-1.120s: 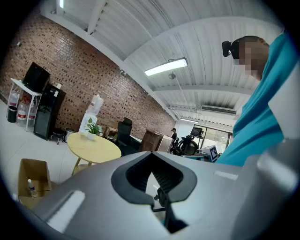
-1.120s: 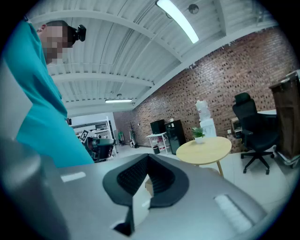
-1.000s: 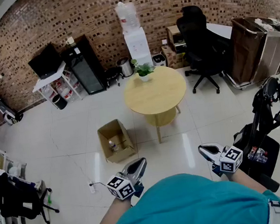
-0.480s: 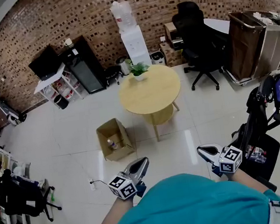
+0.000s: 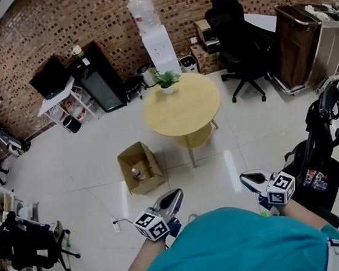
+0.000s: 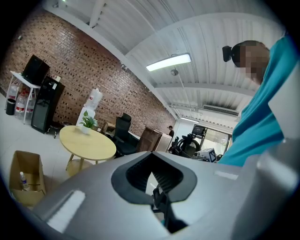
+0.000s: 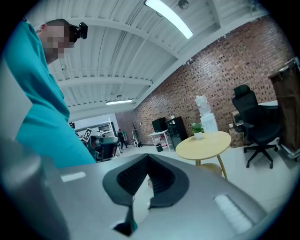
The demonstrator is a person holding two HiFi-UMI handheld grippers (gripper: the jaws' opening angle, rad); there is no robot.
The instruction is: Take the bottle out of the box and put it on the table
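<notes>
An open cardboard box (image 5: 139,166) stands on the white floor left of the round wooden table (image 5: 182,108). A small clear bottle (image 5: 138,173) stands upright inside it. Both grippers are held close to the person's teal shirt, well short of the box. My left gripper (image 5: 171,197) is shut and holds nothing. My right gripper (image 5: 247,180) is likewise shut and empty. In the left gripper view the box (image 6: 26,176) with the bottle (image 6: 22,180) lies at the lower left, past the closed left gripper (image 6: 151,153). The right gripper view shows the table (image 7: 205,140) beyond the closed right gripper (image 7: 149,156).
A potted plant (image 5: 166,80) sits at the table's far edge. Behind stand a water dispenser (image 5: 156,37), a black cabinet (image 5: 97,76) and an office chair (image 5: 237,36). A black exercise machine (image 5: 321,155) is close on the right. A power strip (image 5: 115,223) and cable lie near the left gripper.
The person has shifted a little, carrying both grippers along; they stay shut and close to the body. The box, bottle and table have not moved.
</notes>
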